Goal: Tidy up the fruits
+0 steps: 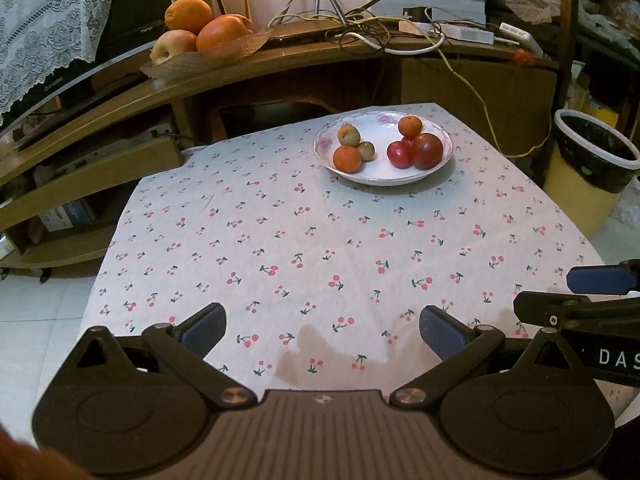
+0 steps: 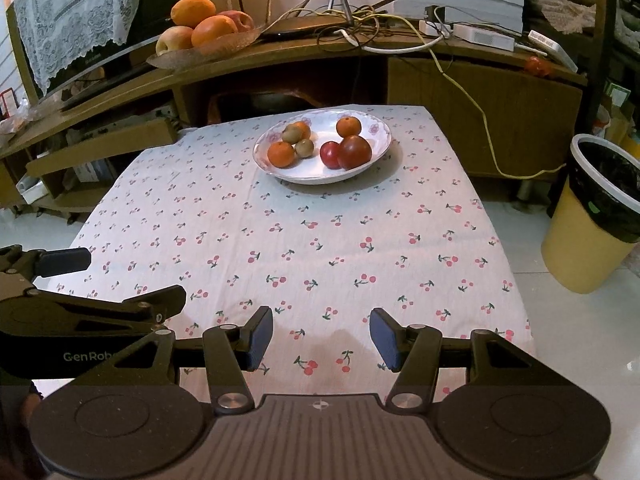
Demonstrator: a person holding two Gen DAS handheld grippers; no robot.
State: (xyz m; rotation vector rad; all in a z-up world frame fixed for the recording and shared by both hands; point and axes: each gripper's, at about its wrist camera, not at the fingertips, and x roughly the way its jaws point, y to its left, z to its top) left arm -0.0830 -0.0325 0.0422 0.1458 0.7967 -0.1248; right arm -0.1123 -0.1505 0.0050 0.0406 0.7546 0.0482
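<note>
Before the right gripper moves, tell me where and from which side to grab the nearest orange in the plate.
Grip the nearest orange across its round middle, coming from above and slightly from the near-left. A kiwi crowds its right side, so a level approach from there looks blocked. The white plate has a low rim, so descending over it seems easy. The right gripper is open.
</note>
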